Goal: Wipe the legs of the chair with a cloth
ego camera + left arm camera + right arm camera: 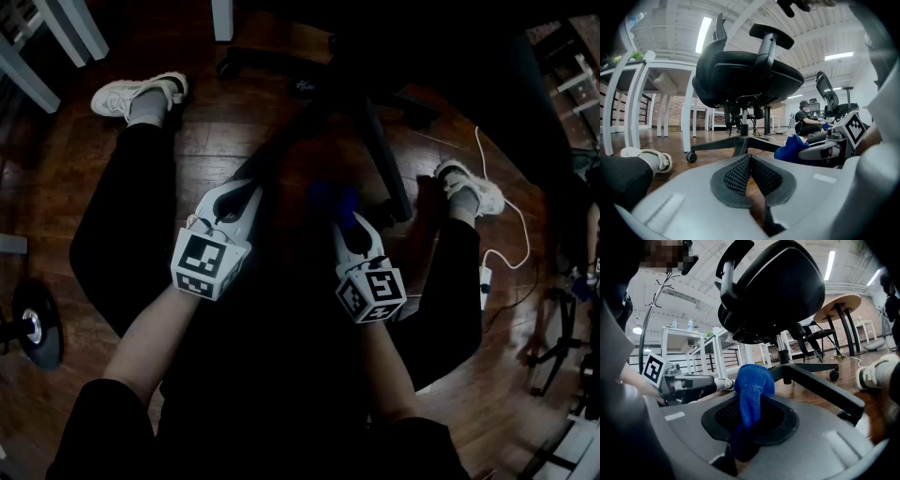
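A black office chair (747, 77) stands in front of me on a star base, with one leg (820, 385) running toward my right side. My right gripper (749, 416) is shut on a bunched blue cloth (752, 390), which sticks up from between its jaws; the cloth (335, 202) sits just short of the chair leg (384, 164) in the head view. My left gripper (246, 192) is shut with nothing in it, the pads meeting in the left gripper view (751, 176). It hangs level beside the right one, apart from the chair base (740, 143).
I sit on a dark wooden floor with legs spread, white shoes (141, 94) at either side. White desk legs (635, 108) stand to the left. A white cable (511, 244) lies on the floor to the right. A person sits far back (808, 122).
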The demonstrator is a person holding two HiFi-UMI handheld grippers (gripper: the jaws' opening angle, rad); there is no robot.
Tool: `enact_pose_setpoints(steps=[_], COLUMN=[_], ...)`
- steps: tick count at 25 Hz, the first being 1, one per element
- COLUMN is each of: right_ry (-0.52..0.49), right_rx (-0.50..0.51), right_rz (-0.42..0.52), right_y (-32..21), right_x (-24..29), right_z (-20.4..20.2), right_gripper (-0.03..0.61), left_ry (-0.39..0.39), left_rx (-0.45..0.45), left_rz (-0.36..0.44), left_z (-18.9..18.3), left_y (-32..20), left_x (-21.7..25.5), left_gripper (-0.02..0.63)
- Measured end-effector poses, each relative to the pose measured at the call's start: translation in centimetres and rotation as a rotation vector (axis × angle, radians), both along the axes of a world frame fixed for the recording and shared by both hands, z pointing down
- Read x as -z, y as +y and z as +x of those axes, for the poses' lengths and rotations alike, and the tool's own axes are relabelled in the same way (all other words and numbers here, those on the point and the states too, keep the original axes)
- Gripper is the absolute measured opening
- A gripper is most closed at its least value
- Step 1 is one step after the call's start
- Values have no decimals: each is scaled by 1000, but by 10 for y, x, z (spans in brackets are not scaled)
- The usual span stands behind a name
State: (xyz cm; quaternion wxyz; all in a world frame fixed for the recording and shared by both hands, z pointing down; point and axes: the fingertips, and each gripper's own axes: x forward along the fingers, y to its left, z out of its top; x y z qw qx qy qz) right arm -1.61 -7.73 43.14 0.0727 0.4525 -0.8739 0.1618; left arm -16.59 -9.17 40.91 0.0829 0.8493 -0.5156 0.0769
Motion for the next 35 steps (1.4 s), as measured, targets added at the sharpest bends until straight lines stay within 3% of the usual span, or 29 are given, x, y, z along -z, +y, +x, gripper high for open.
enact_pose_setpoints(steps=[3, 9, 12, 16, 20, 24, 26, 29, 32, 35], right_ry=[27, 109, 145, 233, 303, 483, 591, 707, 816, 859], right_rx=[21, 56, 109, 209, 242, 233, 202, 137, 89, 97], right_rz=[16, 48, 77, 114, 139, 233, 258, 213, 170, 169], right_y=[1, -27, -50, -85, -126, -169, -193, -224, -243, -245], right_x=[-4, 3, 16, 22, 24, 22, 12, -7, -18, -22], right_z=[-14, -52, -77, -115, -153, -184, -180, -156, -131, -128], right_gripper=[94, 94, 94, 94, 94, 94, 94, 95, 98, 98], left_ry=[8, -30, -56, -97, 35, 120, 151, 190, 178, 157], left_rx=[16, 184, 118, 18, 56, 102, 100, 75, 64, 67], left_rz=[5, -65, -61, 39, 18, -38, -59, -61, -73, -113], left_z=[-9, -39, -46, -61, -84, -104, -107, -103, -103, -103], left_y=[-10, -38, -68, -104, -105, -98, -96, -96, -100, -101], left_x=[1, -5, 13, 45, 34, 4, -4, -7, -16, -32], left_gripper=[5, 5, 5, 5, 5, 5, 5, 5, 5, 5])
